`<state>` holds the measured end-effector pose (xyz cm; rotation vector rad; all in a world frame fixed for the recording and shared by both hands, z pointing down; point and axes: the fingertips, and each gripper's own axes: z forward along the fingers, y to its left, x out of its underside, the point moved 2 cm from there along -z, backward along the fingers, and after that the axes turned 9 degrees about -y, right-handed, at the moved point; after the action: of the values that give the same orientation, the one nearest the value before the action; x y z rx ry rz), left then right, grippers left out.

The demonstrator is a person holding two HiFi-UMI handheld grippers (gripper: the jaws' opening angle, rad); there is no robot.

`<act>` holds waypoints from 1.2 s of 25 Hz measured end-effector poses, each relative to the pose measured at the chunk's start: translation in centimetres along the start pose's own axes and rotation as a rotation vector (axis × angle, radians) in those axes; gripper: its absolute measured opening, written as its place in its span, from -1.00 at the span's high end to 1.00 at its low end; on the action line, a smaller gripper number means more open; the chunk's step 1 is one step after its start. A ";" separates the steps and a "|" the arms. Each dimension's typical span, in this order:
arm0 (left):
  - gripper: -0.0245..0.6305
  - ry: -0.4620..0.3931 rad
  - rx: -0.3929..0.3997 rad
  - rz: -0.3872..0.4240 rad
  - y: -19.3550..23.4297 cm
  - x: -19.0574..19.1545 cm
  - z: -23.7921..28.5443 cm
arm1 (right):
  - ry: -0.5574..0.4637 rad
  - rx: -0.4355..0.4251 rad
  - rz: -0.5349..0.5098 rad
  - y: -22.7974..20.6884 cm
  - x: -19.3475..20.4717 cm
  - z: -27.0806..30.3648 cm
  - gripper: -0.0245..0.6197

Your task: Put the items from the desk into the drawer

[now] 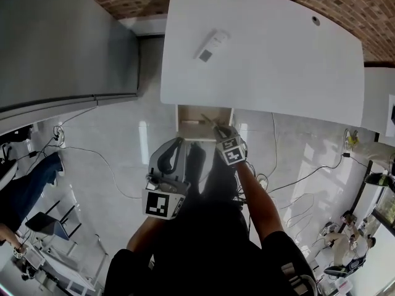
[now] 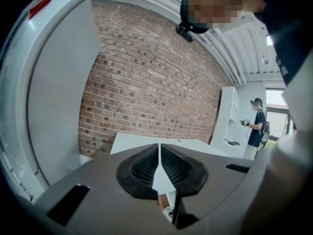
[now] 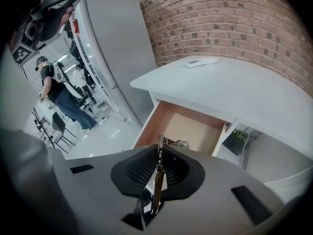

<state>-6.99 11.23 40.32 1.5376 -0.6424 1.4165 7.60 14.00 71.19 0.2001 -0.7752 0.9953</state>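
A white remote-like item (image 1: 212,45) (image 3: 200,61) lies on the white desk (image 1: 278,60) (image 3: 244,89). Under the desk's front edge a wooden drawer (image 1: 188,123) (image 3: 190,126) stands pulled out. My right gripper (image 1: 217,129) (image 3: 159,153) hovers over the drawer, shut on a thin metal tool (image 3: 157,180) (image 1: 208,120) that stands edge-on between the pads. My left gripper (image 1: 176,145) (image 2: 159,158) hangs lower left of the drawer, shut with nothing in it, pointing at the desk (image 2: 146,143) and brick wall. The drawer's inside is mostly hidden.
A tall grey cabinet (image 1: 62,42) (image 3: 117,58) stands left of the desk. Cables (image 1: 290,184) trail over the pale floor. A person (image 2: 256,126) stands by white shelves at the right, another person (image 3: 54,89) near chairs at the left.
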 end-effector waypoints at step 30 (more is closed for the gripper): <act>0.88 0.112 -0.063 -0.050 2.8 8.6 0.5 | 0.193 0.078 0.115 -4.6 12.0 11.9 0.84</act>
<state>-7.40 11.29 49.39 1.4050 -0.5717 1.4209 9.08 13.80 88.64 0.1261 -0.5772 1.1368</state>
